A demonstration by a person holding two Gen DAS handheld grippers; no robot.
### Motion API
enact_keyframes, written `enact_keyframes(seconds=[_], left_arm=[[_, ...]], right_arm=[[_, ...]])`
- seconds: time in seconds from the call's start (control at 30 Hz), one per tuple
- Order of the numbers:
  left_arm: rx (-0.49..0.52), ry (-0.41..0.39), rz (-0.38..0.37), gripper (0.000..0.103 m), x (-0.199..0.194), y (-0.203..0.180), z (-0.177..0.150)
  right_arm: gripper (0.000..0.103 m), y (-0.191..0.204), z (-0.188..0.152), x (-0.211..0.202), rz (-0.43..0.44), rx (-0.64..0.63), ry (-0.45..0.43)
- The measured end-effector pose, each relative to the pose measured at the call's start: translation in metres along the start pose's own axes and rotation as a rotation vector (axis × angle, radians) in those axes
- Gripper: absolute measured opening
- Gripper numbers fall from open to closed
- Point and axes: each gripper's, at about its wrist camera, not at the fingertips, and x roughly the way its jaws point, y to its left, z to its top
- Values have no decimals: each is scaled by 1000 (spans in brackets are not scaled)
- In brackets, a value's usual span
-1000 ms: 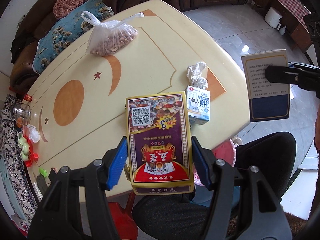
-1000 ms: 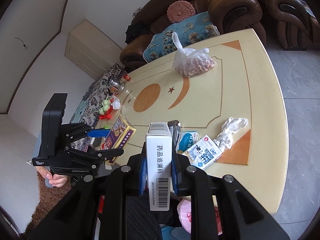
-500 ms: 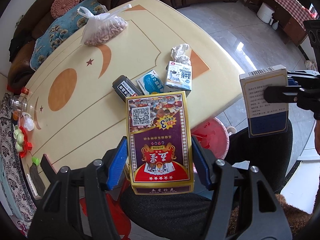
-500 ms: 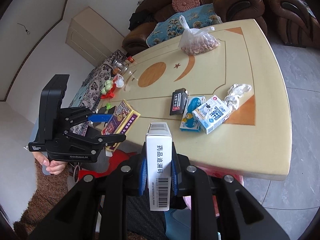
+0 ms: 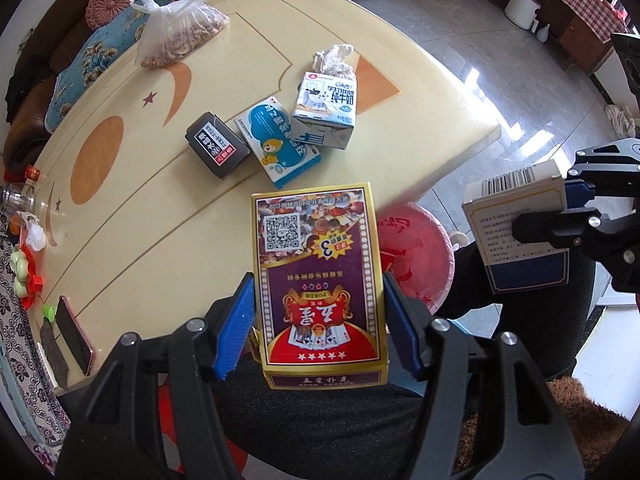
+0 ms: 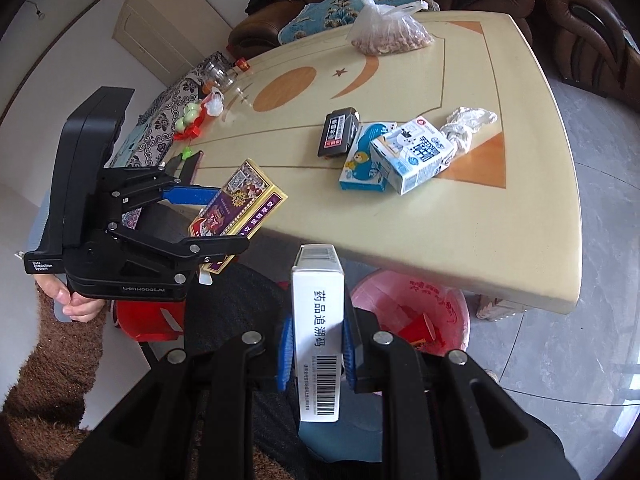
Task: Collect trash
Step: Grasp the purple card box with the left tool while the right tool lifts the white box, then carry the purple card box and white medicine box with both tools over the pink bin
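Observation:
My left gripper point(image 5: 318, 320) is shut on a purple and gold poker card box point(image 5: 318, 280), held off the table's near edge; it also shows in the right wrist view point(image 6: 240, 200). My right gripper point(image 6: 316, 344) is shut on a white medicine box point(image 6: 318, 328), also seen in the left wrist view point(image 5: 520, 232). A pink-lined trash bin point(image 6: 412, 312) stands on the floor under the table edge point(image 5: 416, 252). On the table lie a milk carton point(image 5: 326, 108), a blue medicine box point(image 5: 276, 140), a black box point(image 5: 216, 148) and a crumpled tissue point(image 5: 332, 58).
The cream table point(image 5: 140, 208) also holds a bag of nuts point(image 5: 180, 40), a phone point(image 5: 74, 332), a glass jar point(image 5: 16, 196) and small toys at the left. Brown sofas with cushions point(image 6: 320, 12) stand behind. A person's dark-clothed lap lies below both grippers.
Both grippers have pulled back from the table and lowered, each still holding its box. The pink bin has come into view below the table edge.

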Motion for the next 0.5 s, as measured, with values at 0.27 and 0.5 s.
enact_keyframes(seconds=[0.27,0.5], left_arm=[[11,29,-13,61,36,-7,-9],[7,41,-14,61,67,-10,-15]], right_arm=[[20,-9,-12,40,-42,-13,71],[20,-21,-22,78,-83,-28,130]])
